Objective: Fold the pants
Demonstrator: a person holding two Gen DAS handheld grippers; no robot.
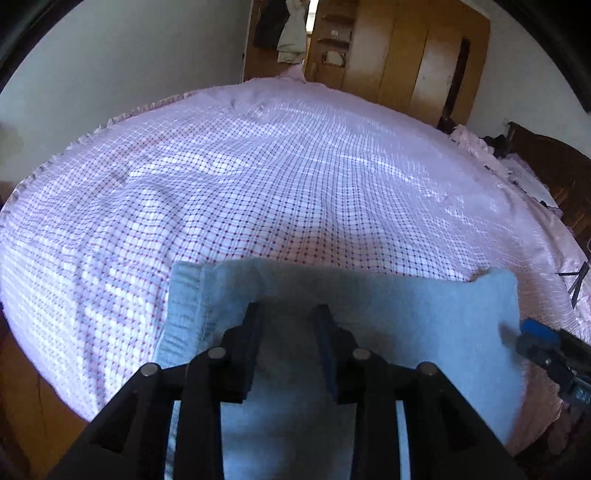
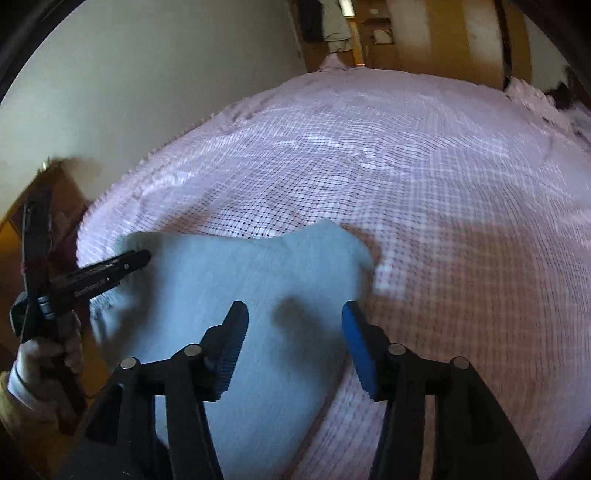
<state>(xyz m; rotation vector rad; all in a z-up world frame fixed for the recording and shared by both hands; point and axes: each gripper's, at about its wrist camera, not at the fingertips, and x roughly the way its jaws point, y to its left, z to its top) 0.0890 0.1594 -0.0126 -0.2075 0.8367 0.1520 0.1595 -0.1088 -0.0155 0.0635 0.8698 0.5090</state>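
Light blue pants (image 1: 406, 314) lie folded on the near part of a pink checked bed sheet (image 1: 295, 177). My left gripper (image 1: 288, 314) stands over their left half. Fabric fills the narrow gap between its black fingers, which press on it. In the right wrist view the left gripper (image 2: 142, 258) reaches the pants (image 2: 221, 280) at their left edge, held by a person's hand (image 2: 48, 354). My right gripper (image 2: 293, 317) is open above the right part of the pants. Its blue pads stand wide apart and touch nothing. The right gripper (image 1: 528, 332) also shows at the pants' right edge.
The bed stretches away, with a white wall (image 1: 129, 74) along its left side. A wooden wardrobe (image 1: 424, 55) and hanging clothes (image 1: 291, 33) stand beyond the far end. Dark wooden furniture (image 1: 554, 173) and loose items sit off the right edge. A wooden floor (image 1: 22, 406) shows at the near left.
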